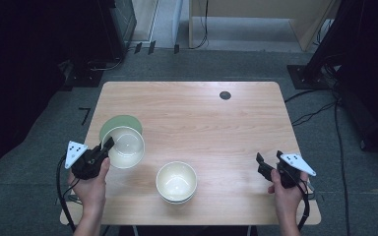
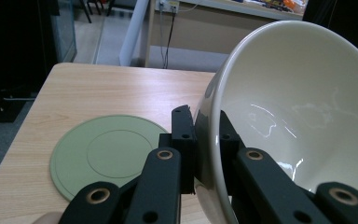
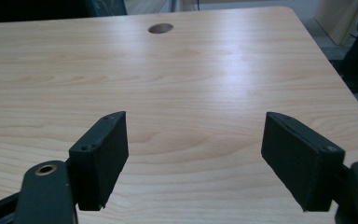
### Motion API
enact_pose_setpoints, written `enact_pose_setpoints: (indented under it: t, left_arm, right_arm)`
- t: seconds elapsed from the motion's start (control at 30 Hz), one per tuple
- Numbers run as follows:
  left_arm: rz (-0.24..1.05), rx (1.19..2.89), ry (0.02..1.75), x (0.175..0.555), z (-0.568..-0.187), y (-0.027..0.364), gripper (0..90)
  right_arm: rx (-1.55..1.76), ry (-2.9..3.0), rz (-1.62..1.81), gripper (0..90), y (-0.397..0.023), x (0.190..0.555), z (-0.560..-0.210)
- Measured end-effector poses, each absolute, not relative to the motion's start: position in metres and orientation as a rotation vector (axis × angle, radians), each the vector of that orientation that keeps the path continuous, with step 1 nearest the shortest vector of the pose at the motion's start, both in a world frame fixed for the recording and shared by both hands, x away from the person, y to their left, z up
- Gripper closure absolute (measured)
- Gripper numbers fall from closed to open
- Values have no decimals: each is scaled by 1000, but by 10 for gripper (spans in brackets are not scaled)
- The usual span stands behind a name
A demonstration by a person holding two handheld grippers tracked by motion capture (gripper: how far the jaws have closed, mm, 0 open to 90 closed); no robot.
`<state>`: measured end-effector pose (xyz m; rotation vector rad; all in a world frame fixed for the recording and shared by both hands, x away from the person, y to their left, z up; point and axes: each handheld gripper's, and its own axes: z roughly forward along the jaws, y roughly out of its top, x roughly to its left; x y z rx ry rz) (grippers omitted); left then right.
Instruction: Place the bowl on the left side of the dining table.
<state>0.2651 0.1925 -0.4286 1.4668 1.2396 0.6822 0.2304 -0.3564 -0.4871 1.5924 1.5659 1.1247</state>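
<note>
Left gripper (image 2: 205, 158) pinches the tilted cream ceramic bowl (image 1: 124, 146) by its rim, lower left over the green round mat (image 2: 105, 156); thin grip, could slip. Right gripper (image 3: 193, 158) fingers spread, empty.

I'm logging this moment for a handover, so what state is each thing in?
Left hand-held gripper: shut on the held white bowl's rim.
Held white bowl: lifted, tilted, empty.
Green plate: flat on the table, bare.
Stacked white bowls: upright on the table, top one empty.
Right hand-held gripper: open, empty.

Wooden table (image 1: 216, 123); round cable hole (image 1: 225, 95) near far edge.
</note>
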Motion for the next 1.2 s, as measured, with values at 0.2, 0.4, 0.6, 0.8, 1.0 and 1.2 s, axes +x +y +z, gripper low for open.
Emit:
enact_pose_setpoints:
  t: [0.2,0.4,0.6,0.8,1.0,1.2]
  left_arm:
    - [682,1442,1263,273,-430,200,837]
    - [686,1434,1291,283,-431,206,837]
    - [688,1420,1317,293,-432,210,837]
    - [702,1409,1340,303,-432,214,838]
    - [706,1403,1368,313,-434,218,837]
    - [708,1393,1387,324,-434,219,838]
  right_arm:
    - [1640,1546,1084,231,-370,231,-496]
    - [1656,1532,1060,232,-380,232,-502]
    - [1669,1525,1044,229,-387,232,-507]
    - [1683,1522,1037,229,-390,233,-509]
    - [1683,1518,1042,228,-391,233,-510]
    - [1695,1506,1047,228,-394,234,-510]
